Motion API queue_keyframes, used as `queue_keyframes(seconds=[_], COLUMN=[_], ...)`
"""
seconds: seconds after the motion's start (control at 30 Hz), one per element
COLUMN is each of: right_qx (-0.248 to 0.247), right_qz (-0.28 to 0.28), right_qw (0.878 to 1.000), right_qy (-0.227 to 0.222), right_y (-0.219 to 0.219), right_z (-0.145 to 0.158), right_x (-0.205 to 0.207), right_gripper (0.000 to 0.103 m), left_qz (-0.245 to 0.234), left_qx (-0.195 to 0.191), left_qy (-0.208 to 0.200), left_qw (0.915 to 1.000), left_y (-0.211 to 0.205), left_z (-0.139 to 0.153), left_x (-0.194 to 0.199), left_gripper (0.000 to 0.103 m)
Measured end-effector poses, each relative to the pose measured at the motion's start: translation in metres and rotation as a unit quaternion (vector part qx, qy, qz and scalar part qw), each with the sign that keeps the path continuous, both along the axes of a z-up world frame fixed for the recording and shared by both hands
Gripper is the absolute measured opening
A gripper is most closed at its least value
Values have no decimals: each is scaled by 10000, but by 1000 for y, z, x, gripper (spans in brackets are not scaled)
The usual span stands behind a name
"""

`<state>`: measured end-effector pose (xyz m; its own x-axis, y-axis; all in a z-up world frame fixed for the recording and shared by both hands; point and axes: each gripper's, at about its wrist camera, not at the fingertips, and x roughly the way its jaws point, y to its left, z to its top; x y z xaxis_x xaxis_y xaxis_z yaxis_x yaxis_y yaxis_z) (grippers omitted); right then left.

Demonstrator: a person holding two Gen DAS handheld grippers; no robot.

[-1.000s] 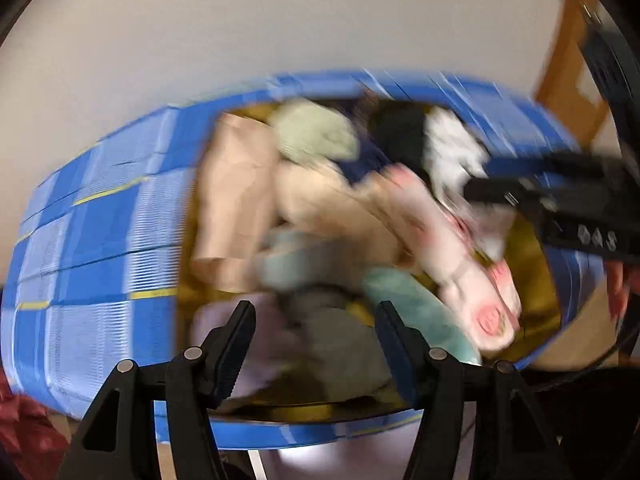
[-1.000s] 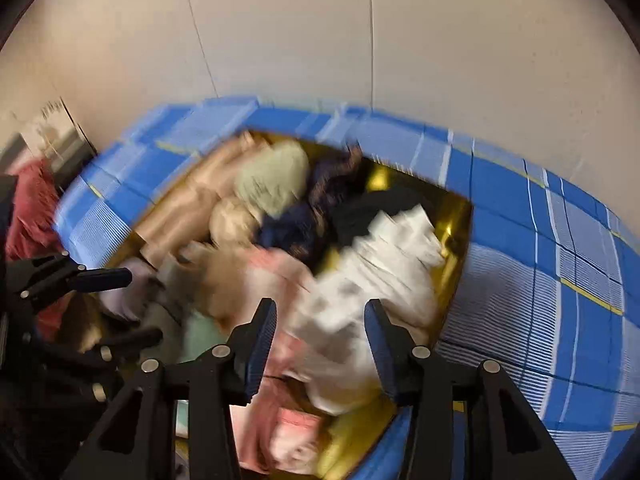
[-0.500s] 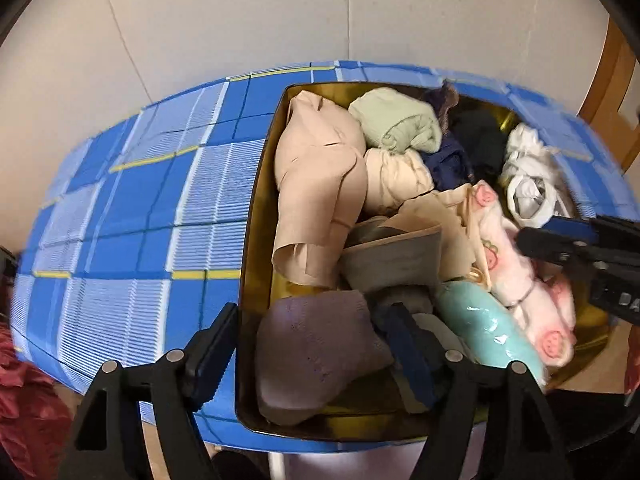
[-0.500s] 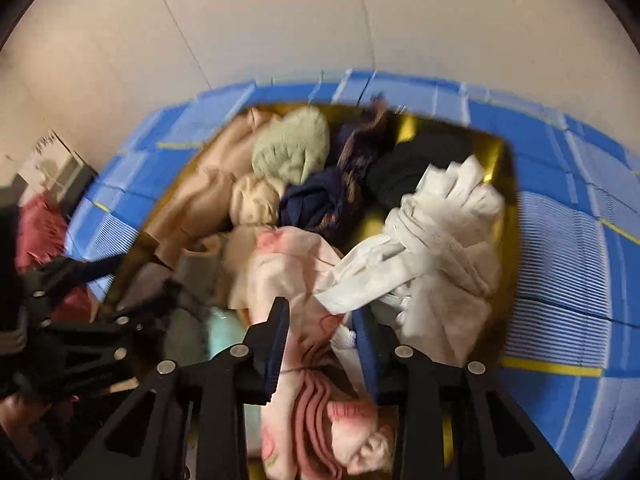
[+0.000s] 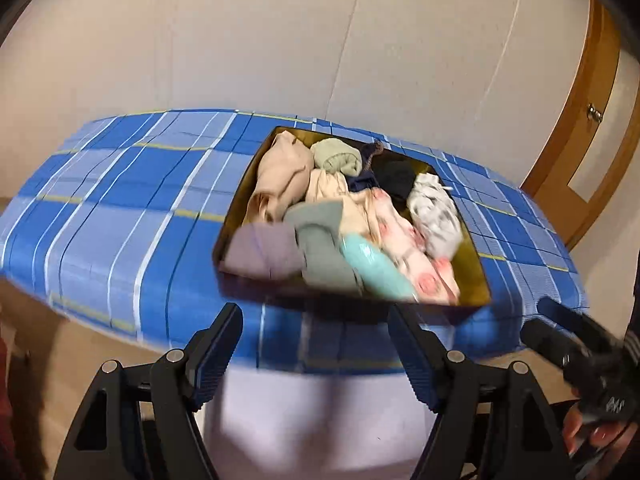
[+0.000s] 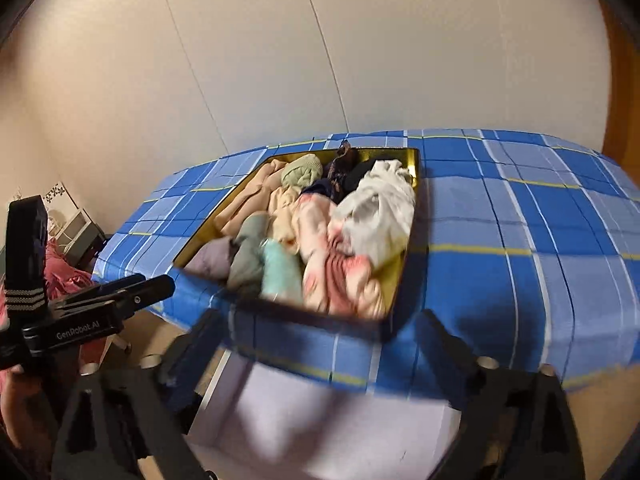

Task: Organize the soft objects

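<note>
- The gold tray (image 5: 476, 280) of soft clothes sits on the blue plaid bench (image 5: 120, 208), toward its right half in the left wrist view; it looks smaller and farther off than half a second ago, when it filled both views.
- Inside, the white cloth (image 6: 380, 208) lies at the tray's right side, touching the pink patterned garment (image 6: 320, 248); half a second ago it ran down between the right fingers.
- The beige garment (image 5: 280, 176), green bundle (image 5: 338, 156), lilac piece (image 5: 264, 250) and mint sock (image 5: 372, 264) lie where they lay before.
- The right gripper (image 6: 320, 344) is opening wide, nothing between its fingers, which were nearly closed on the white cloth earlier.
- The left gripper (image 5: 316, 348) stands released and empty, now over the bench's near edge instead of over the tray.
</note>
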<state>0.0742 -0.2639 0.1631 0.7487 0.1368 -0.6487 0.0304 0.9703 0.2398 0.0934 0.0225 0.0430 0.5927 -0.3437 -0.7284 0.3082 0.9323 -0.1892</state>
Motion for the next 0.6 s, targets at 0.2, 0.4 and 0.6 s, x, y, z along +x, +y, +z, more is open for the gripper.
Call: queue_keyframes(seconds=[0.2,0.4,0.6], right_qx=[-2,-278,-831], right_qz=[-244,-537,-796], right_qw=[9997,9982,9933], right_qy=[49,-12,-97], right_y=[24,43,58], right_z=[-4,3,14], right_x=[-45,-76,-98], right_gripper=[103,103,103], left_qz=[182,608,948], left_qx=[408,890,1037], left_qy=[-319,-704,-870], left_qw=[9985,9917,9863], left_y=[2,6,15], left_z=[10,24,34], left_x=[-64,-106,-132], left_gripper=[76,76,76])
